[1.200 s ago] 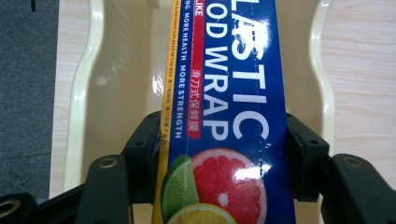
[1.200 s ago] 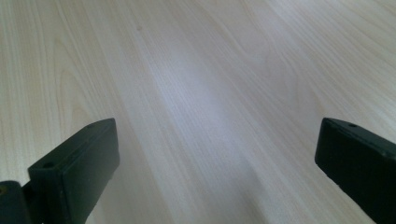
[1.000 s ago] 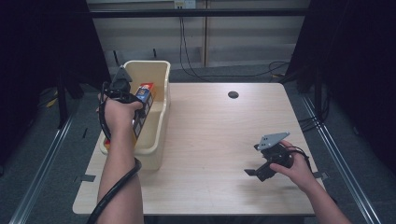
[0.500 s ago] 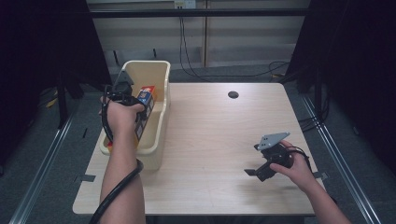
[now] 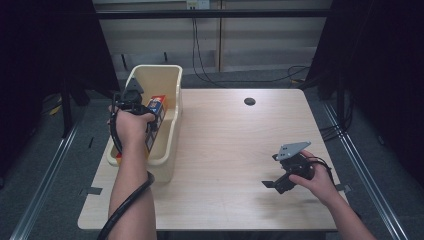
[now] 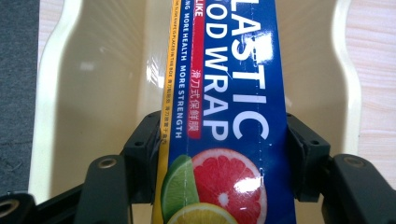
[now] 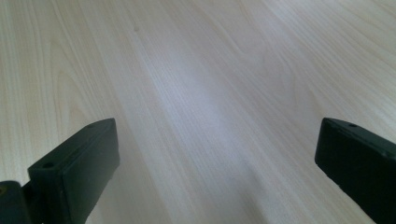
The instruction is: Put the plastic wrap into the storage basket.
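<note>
A long blue plastic wrap box [image 6: 229, 107] with citrus pictures lies lengthwise in the cream bin [image 5: 165, 80] at the table's left. My left gripper [image 5: 134, 105] is over the bin, its jaws pressed against both sides of the box [image 5: 155, 112], shut on it. In the left gripper view the left gripper [image 6: 224, 154] clamps the box near its fruit-printed end, with the bin's inner walls [image 6: 93, 84] beyond. My right gripper [image 5: 285, 175] rests low over the table's front right, jaws wide apart. The right gripper [image 7: 215, 163] has only bare wood between its jaws.
The light wooden table [image 5: 235, 150] has a round dark cable hole [image 5: 249, 101] near its far edge. Cables hang behind the table. Metal rails run along the floor on both sides.
My left hand has shifted slightly within the bin with the box in its grip. The right gripper has stayed where it was.
</note>
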Demonstrator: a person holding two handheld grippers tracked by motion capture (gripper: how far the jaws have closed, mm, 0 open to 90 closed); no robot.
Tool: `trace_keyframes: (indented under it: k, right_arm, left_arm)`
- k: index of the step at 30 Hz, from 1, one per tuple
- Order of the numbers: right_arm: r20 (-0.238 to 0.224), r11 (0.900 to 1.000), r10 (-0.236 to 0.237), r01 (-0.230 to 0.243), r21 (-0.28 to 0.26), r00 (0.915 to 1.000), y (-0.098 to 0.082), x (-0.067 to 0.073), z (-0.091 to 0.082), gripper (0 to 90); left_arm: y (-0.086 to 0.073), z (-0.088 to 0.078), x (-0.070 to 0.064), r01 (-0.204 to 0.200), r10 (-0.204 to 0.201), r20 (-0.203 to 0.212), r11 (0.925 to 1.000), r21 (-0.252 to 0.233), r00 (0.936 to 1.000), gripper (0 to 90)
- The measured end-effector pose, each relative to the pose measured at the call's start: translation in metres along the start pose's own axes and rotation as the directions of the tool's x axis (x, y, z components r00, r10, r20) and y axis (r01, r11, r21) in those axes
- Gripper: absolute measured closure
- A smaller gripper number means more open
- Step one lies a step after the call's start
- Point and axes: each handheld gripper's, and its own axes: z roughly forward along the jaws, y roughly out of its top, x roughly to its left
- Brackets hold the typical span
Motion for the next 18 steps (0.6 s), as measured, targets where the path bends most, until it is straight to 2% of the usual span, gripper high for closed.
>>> trace_keyframes:
  k: [11,13,16,17,18]
  right_arm:
    - [-0.002,1.000,0.003,-0.003,-0.005,1.0000,-0.0003,-0.0010,0.0000,0.1]
    - [0.001,1.000,0.003,-0.003,-0.005,1.0000,-0.0003,-0.0010,-0.0002,0.1]
    - [0.001,1.000,0.004,-0.004,-0.005,1.0000,-0.0004,-0.0012,-0.0005,0.0]
    - [-0.002,1.000,0.004,-0.004,-0.006,1.0000,-0.0005,-0.0014,-0.0004,0.1]
    - [-0.002,1.000,0.003,-0.003,-0.006,1.0000,-0.0005,-0.0015,-0.0004,0.1]
  left_arm:
    - [0.0013,0.0022,-0.0014,-0.010,0.010,-0.015,0.9998,0.017,0.9998,39.7]
    - [0.0010,0.0028,-0.0033,0.002,-0.001,-0.014,0.9998,0.020,0.9999,39.6]
    - [0.0014,0.0036,-0.0041,-0.014,0.015,-0.018,0.9992,0.039,0.9997,39.6]
    - [0.0011,0.0043,-0.0051,-0.004,0.005,-0.019,0.9994,0.035,0.9998,39.5]
    - [0.0014,0.0042,-0.0053,-0.010,0.011,-0.022,0.9992,0.039,0.9997,39.5]
